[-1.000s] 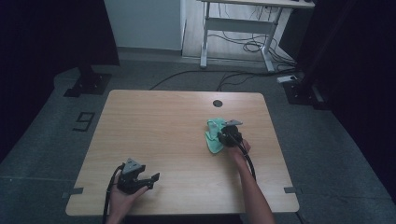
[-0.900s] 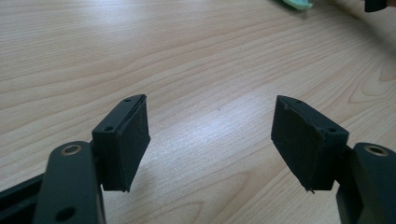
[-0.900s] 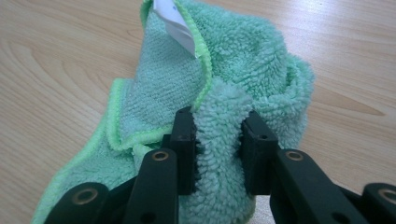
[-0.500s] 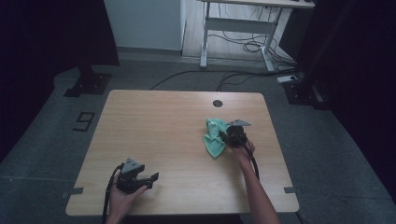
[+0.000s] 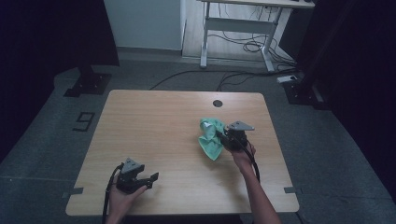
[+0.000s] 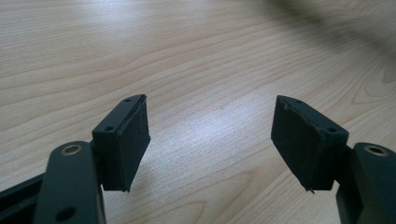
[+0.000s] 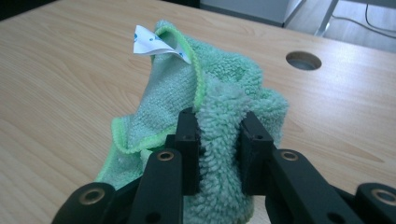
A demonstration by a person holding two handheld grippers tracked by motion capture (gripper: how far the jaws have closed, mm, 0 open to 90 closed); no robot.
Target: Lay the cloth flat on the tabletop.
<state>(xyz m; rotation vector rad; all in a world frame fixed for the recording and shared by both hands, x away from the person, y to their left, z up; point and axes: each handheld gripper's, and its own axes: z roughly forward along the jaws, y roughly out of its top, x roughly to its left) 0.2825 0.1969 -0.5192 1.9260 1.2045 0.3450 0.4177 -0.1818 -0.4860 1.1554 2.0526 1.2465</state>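
Cloth (image 7: 219,121) sits bunched between the jaws of the right gripper (image 7: 219,149), which are clamped on a thick fold of its green pile; the pads press into the terry from both sides, having just been closing a little further on it. Beyond the jaws the rest of the cloth rises in a crumpled peak, and a white label (image 7: 156,44) (printed with small blue marks) sticks out at the top, on the far side from the gripper. A hemmed edge curls down to the left of the jaws toward the table (image 7: 60,79), and a round cable hole (image 7: 303,60) lies well beyond, to the right.

From the high view the right gripper (image 5: 223,137) has the cloth (image 5: 209,137) hanging off its front, one corner trailing down onto the wood back toward the person.

Well apart from it, the left gripper (image 5: 150,179) is held near the table's near edge. In its own view the left gripper (image 6: 210,144) has its jaws spread wide, with bare wood grain between them.
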